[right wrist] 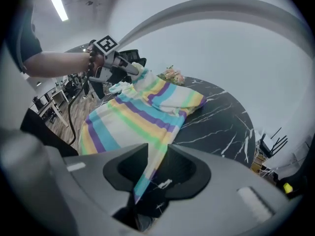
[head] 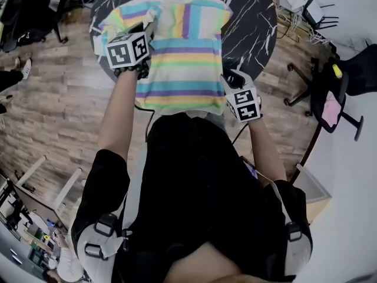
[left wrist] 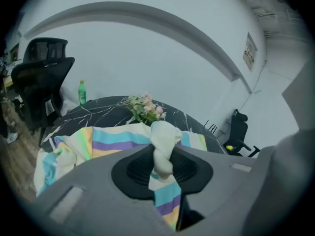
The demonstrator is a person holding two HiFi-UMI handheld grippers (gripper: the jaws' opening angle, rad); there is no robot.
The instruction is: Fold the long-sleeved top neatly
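The long-sleeved top [head: 185,52], striped in pastel blue, yellow, green and purple, lies on a round black marble table [head: 250,28]; its upper part is folded over. My left gripper [head: 146,29] is over the top's left side, shut on a bunched, cream-coloured bit of the cloth [left wrist: 162,151]. At the top's near right corner, my right gripper [head: 228,78] is shut on the striped hem edge [right wrist: 150,168]. The right gripper view also shows the left gripper [right wrist: 129,67] holding cloth above the top [right wrist: 142,112].
Pink flowers [left wrist: 145,107] and a green bottle [left wrist: 82,91] stand at the table's far side. Black office chairs [left wrist: 44,82] [head: 333,93] stand left and right of the table. Wooden floor [head: 53,93] surrounds it. Cables and boxes [head: 303,10] lie at the back right.
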